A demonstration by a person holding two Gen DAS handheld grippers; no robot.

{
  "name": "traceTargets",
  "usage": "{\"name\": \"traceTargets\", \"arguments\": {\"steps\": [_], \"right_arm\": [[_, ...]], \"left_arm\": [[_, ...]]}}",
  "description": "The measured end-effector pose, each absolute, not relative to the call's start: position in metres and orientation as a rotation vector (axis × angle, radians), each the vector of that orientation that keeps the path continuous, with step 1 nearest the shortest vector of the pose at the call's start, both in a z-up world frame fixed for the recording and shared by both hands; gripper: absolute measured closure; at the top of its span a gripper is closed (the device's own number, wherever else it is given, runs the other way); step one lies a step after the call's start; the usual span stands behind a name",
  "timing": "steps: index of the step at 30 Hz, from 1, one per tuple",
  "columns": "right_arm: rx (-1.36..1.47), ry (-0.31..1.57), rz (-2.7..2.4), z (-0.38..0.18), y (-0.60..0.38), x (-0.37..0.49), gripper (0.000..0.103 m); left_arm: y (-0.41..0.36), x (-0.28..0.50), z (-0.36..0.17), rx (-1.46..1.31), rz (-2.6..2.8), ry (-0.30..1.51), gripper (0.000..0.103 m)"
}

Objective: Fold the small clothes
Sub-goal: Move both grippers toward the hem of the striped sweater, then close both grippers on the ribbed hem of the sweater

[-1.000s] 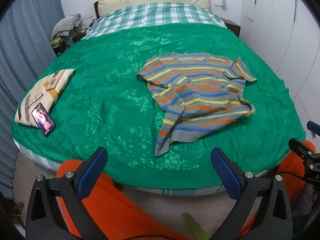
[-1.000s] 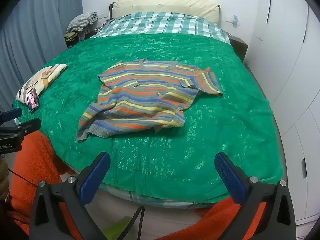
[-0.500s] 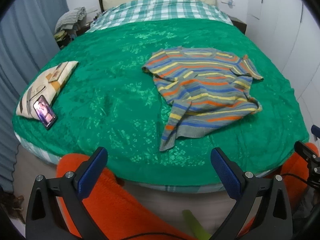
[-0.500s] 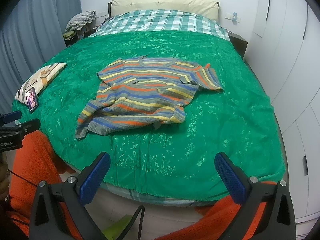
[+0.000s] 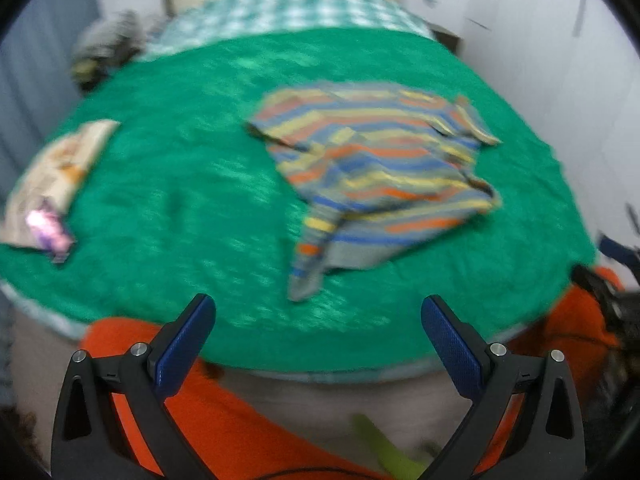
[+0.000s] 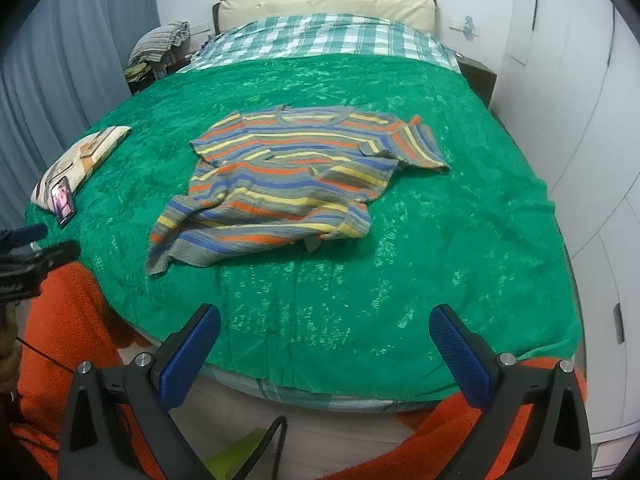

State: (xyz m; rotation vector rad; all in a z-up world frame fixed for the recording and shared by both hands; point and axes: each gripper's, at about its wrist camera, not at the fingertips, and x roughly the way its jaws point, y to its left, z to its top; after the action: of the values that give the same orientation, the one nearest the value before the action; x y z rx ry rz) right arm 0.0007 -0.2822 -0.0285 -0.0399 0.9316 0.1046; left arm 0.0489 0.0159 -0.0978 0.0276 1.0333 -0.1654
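A small striped shirt (image 6: 288,176), grey with blue, orange and yellow bands, lies crumpled on the green bedspread (image 6: 440,264), collar toward the headboard and one sleeve trailing toward the near left. It also shows in the blurred left wrist view (image 5: 380,176). My left gripper (image 5: 318,320) is open and empty, held off the foot of the bed, short of the shirt. My right gripper (image 6: 324,328) is open and empty, over the bed's near edge, apart from the shirt.
A small patterned pillow (image 6: 84,156) with a lit phone (image 6: 63,200) on it lies at the bed's left edge. A checked sheet (image 6: 328,36) and a cream headboard are at the far end. White wardrobe doors (image 6: 592,128) stand on the right. Orange sleeves show below both grippers.
Both grippers have moved closer to the bed and shirt; the left wrist view has swung and is now motion-blurred. The shirt has not moved. Both grippers stay open.
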Motion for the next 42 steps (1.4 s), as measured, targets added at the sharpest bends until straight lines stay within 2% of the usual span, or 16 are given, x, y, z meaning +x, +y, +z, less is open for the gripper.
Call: {"name": "traceTargets", "arguments": {"steps": [8, 13, 14, 15, 18, 19, 20, 21, 22, 23, 24, 29, 33, 39, 42], "right_arm": [[0.062, 0.945, 0.084, -0.059, -0.322, 0.028, 0.0], [0.073, 1.068, 0.266, -0.13, -0.302, 0.093, 0.003], [0.058, 1.09, 0.29, -0.146, -0.295, 0.107, 0.014], [0.033, 1.122, 0.295, -0.164, -0.288, 0.121, 0.031], [-0.034, 0.999, 0.342, -0.168, -0.271, 0.138, 0.034], [-0.033, 0.973, 0.368, -0.167, -0.268, 0.141, 0.043], [-0.024, 0.965, 0.38, -0.167, -0.266, 0.145, 0.065], [-0.01, 0.973, 0.382, -0.167, -0.266, 0.149, 0.095], [0.01, 0.998, 0.377, -0.167, -0.267, 0.151, 0.096], [0.036, 1.016, 0.379, -0.164, -0.271, 0.149, 0.096], [0.07, 1.029, 0.403, -0.156, -0.277, 0.142, 0.096], [0.142, 1.118, 0.515, -0.11, -0.311, 0.09, 0.096], [0.237, 1.205, 0.51, -0.09, -0.347, 0.066, 0.096], [0.165, 1.338, 0.337, -0.147, -0.354, 0.083, 0.095], [0.211, 1.353, 0.334, -0.16, -0.354, 0.09, 0.091]], "left_arm": [[0.025, 0.077, -0.149, 0.037, -0.185, 1.063, 0.0], [0.014, 0.106, -0.202, 0.14, -0.14, 1.136, 0.002], [0.014, 0.11, -0.209, 0.153, -0.133, 1.143, 0.002], [0.014, 0.113, -0.215, 0.164, -0.129, 1.145, 0.002], [0.012, 0.112, -0.224, 0.186, -0.114, 1.132, 0.008], [0.012, 0.113, -0.226, 0.188, -0.114, 1.132, 0.019], [0.012, 0.114, -0.228, 0.186, -0.117, 1.139, 0.038], [0.014, 0.115, -0.23, 0.171, -0.133, 1.154, 0.05], [0.016, 0.115, -0.23, 0.145, -0.153, 1.162, 0.073], [0.019, 0.115, -0.227, 0.118, -0.17, 1.163, 0.089], [0.023, 0.113, -0.224, 0.102, -0.182, 1.161, 0.093], [0.049, 0.095, -0.189, -0.067, -0.309, 1.172, 0.095], [0.056, 0.09, -0.182, -0.084, -0.322, 1.202, 0.095], [0.048, 0.1, -0.217, -0.024, -0.289, 1.273, 0.094], [0.047, 0.1, -0.221, -0.031, -0.291, 1.271, 0.094]]}}
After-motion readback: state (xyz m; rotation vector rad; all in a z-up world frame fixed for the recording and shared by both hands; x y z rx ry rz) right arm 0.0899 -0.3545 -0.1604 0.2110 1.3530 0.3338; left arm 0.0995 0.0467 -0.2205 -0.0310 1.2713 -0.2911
